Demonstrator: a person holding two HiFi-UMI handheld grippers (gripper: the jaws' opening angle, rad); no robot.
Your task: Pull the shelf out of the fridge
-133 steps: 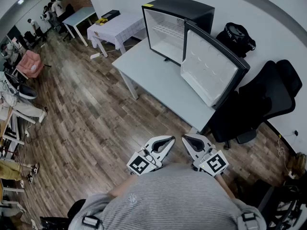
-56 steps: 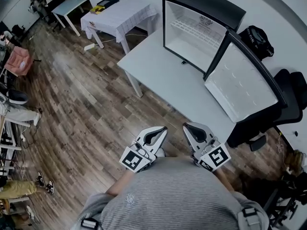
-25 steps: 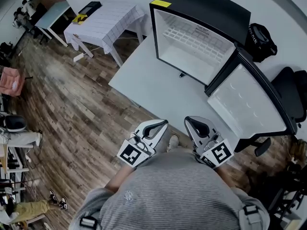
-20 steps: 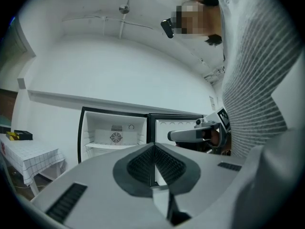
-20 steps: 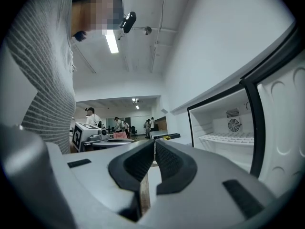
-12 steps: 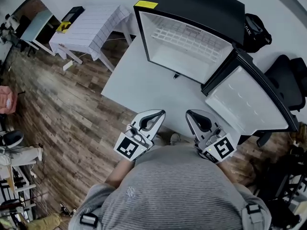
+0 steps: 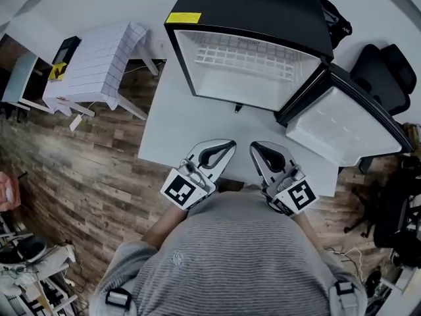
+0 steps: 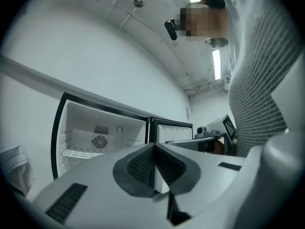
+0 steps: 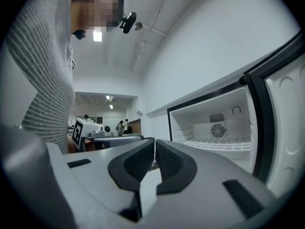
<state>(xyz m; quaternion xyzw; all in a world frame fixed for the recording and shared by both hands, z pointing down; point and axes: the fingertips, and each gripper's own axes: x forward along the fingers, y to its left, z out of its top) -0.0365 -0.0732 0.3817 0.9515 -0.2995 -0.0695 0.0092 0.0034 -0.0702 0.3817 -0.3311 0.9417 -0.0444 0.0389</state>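
Both left tongs (image 7: 226, 145) and right tongs (image 7: 253, 147) are closed, empty; only their views show me the round fan (image 9: 218, 130) above the black fridge's (image 7: 263, 5) white wire shelf (image 7: 243, 52).

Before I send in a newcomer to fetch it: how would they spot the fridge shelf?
On the pale table stands a black fridge, door open. Inside, the shelf is the white wire grid across the compartment, unlike the smooth lining around it.
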